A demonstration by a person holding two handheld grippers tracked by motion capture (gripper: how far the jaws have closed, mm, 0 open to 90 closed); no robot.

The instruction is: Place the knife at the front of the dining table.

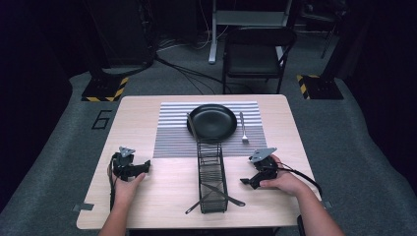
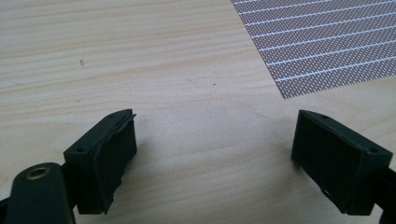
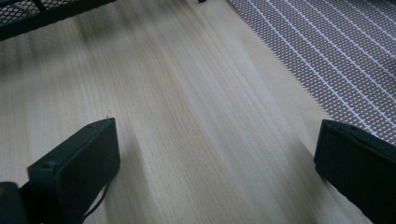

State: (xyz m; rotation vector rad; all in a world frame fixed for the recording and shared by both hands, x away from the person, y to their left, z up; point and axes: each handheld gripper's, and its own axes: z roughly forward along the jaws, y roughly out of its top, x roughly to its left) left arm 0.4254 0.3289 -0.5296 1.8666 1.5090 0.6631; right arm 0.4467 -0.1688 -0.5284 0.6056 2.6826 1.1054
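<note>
Left gripper (image 2: pixel 215 154) low over table (image 2: pixel 154 60) (jaws wide), right gripper (image 3: pixel 217 168) likewise

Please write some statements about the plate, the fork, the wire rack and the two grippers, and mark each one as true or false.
1. The black plate lies on the striped placemat. True.
2. The fork lies left of the plate. False: it lies to the right, on the placemat.
3. The left gripper has its jaws wide apart over bare table wood. True.
4. The right gripper is shut on the fork. False: its jaws are open with nothing between them.
5. The wire rack stands at the table's far edge. False: it stands between the two grippers, nearer the person.
</note>
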